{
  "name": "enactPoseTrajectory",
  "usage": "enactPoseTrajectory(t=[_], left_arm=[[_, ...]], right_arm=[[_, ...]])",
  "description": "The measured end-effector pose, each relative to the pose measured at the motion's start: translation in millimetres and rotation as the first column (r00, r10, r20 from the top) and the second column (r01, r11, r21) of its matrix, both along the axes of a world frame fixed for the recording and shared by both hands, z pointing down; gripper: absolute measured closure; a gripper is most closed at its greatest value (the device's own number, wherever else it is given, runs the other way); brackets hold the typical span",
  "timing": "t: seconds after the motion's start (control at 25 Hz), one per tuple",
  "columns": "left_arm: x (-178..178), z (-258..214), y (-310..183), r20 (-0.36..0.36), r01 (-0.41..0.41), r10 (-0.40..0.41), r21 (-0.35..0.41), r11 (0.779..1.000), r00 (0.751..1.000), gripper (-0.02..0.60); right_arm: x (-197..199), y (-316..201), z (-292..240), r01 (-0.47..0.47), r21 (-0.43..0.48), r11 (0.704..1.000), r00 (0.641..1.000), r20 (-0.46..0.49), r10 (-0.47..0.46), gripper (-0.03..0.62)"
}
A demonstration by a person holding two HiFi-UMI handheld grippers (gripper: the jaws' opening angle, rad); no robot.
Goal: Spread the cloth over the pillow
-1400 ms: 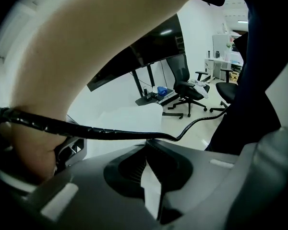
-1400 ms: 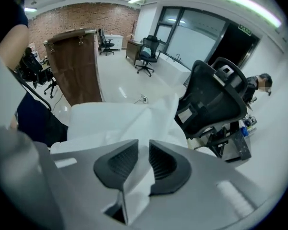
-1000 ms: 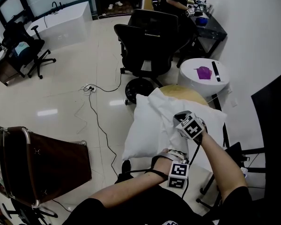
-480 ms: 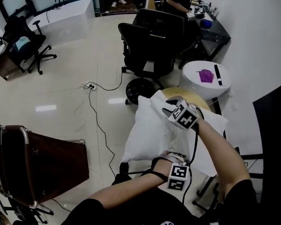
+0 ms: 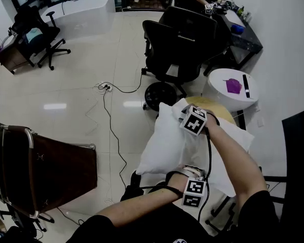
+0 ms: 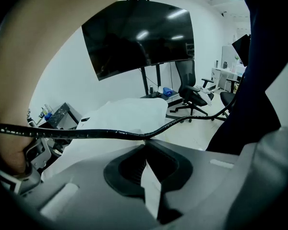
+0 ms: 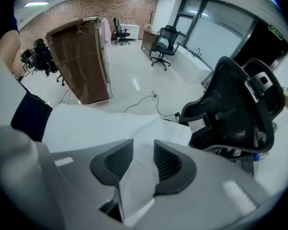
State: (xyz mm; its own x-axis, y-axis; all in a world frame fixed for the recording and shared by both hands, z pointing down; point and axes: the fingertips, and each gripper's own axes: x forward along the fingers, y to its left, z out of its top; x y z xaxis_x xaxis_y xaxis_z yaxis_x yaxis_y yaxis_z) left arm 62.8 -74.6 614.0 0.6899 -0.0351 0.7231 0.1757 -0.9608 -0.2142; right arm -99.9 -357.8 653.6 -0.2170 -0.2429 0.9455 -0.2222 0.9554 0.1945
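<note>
— Between the closed jaws of the left claw (image 6: 145, 169) sits a pinched strip of the thin white cloth (image 5: 233, 135). Why does the person grip the near edge like that?

— Most likely as an anchor, so the sheet cannot slide while the far side is arranged.

— And the right claw (image 7: 143, 163)?

— Its jaws have just been opening. A fold of cloth lies loose between them, not pressed. It points steeply down at the far corner of the plump white pillow (image 5: 162, 148), which suggests the corner is being released where it should lie.

— Where is the cloth overall?

— It is draped on the pillow's right part and spills past that edge. The left flank looks uncovered, though white on white is hard to judge. Both rest on the round tan table (image 5: 215, 104).

— What remains?

— Probably drawing the cloth leftward over the rest.
</note>
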Motion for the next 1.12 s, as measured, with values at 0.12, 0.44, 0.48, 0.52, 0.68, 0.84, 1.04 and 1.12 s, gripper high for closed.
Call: enactPoseTrajectory(t=[0.12, 0.44, 0.48, 0.52, 0.68, 0.84, 1.04, 1.12], left_arm=[[-3.2, 5.0, -0.6, 0.006, 0.009, -0.009, -0.010, 1.000, 1.000, 0.580], [-17.8, -2.4, 0.2, -0.015, 0.041, -0.042, -0.043, 0.998, 0.999, 0.580], [-22.5, -6.0, -1.5, -0.023, 0.056, -0.057, -0.048, 0.997, 0.998, 0.580], [-28.2, -10.1, -4.0, -0.031, 0.074, -0.076, -0.051, 0.996, 0.997, 0.580], [-60.1, -25.0, -14.4, -0.044, 0.155, -0.157, -0.048, 0.987, 0.987, 0.580], [-107.5, -35.1, -29.2, -0.039, 0.262, -0.263, -0.016, 0.965, 0.964, 0.581], [-177.3, -31.2, -44.3, 0.010, 0.406, -0.406, 0.024, 0.914, 0.914, 0.581], [-204.8, -28.1, -47.7, 0.028, 0.462, -0.462, 0.027, 0.887, 0.886, 0.581]], right_arm=[[2.6, -1.3, 5.6, -0.024, -0.012, 1.000, 1.000, 0.008, 0.024, 0.513], [3.2, -4.0, -20.9, -0.120, 0.003, 0.993, 0.983, 0.141, 0.118, 0.582], [4.5, -6.1, -27.6, -0.134, 0.011, 0.991, 0.977, 0.169, 0.130, 0.582], [6.2, -8.8, -35.1, -0.147, 0.021, 0.989, 0.971, 0.195, 0.140, 0.582], [11.1, -14.1, -70.0, -0.196, 0.046, 0.979, 0.943, 0.284, 0.176, 0.582], [10.0, -24.3, -96.0, -0.252, 0.055, 0.966, 0.907, 0.363, 0.216, 0.582], [-5.0, -41.9, -115.0, -0.297, 0.087, 0.951, 0.876, 0.421, 0.235, 0.582], [-17.1, -48.4, -117.7, -0.317, 0.086, 0.945, 0.860, 0.446, 0.247, 0.582]])
